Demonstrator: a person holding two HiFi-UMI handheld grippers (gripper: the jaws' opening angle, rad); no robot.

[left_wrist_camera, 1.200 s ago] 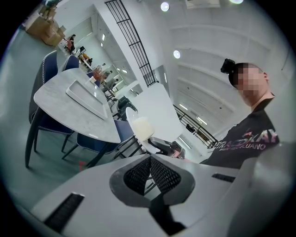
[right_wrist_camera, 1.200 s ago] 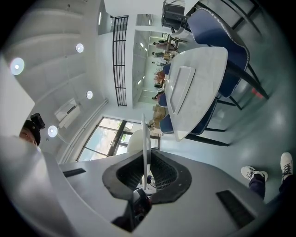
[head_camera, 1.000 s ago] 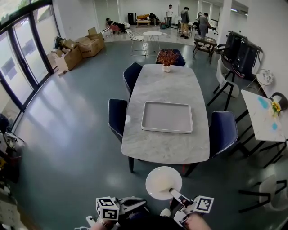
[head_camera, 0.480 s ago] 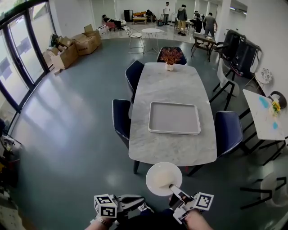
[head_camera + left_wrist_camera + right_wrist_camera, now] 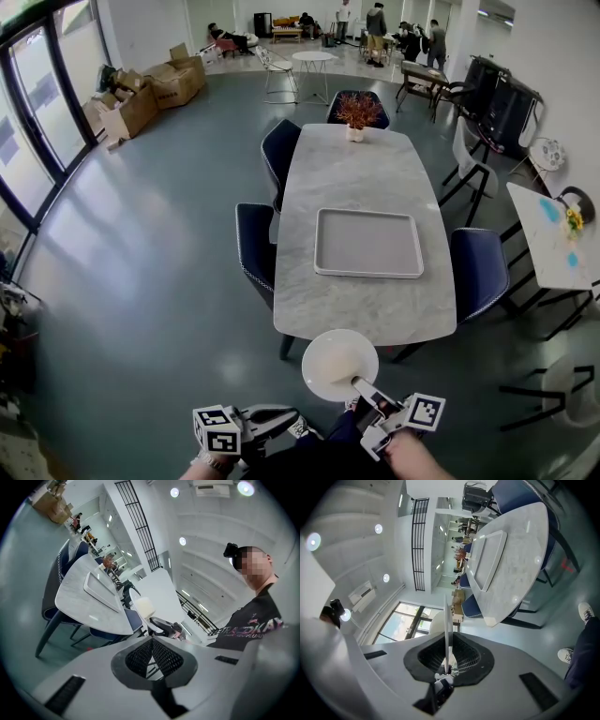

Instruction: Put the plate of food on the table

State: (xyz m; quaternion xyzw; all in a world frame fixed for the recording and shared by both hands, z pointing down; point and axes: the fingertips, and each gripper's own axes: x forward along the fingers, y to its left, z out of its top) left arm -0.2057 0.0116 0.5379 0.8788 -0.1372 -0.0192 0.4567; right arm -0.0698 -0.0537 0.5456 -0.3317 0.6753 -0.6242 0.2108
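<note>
Grey mesh pads meet at their tips on our left claw [image 5: 281, 427], which holds nothing. It hangs low by our body, to the left of the plate and apart from it, taking no share of the load.

To its right, the white plate [image 5: 337, 361] carries a pale heap of food. It lies about level, out in front of our right claw [image 5: 361, 384]. That claw is clamped on the plate's near rim, a pad above and a pad below. In the right gripper view the plate shows edge-on as a thin line running straight out between the jaws.

The marble table [image 5: 366, 309] lies dead ahead of the right claw, beyond the plate's far rim. Its long axis runs away from us, in line with the way the claw points. In the head view the plate's far rim just overlaps the table's near end. We judge, though, that the plate is not over it yet, since the right gripper view shows floor between. Farther ahead of the claw an empty grey tray [image 5: 367, 244] sits mid-table.

We judge the coming move to be a straight push forward of the right claw, keeping the plate level, then a lowering onto the bare marble short of the tray.
</note>
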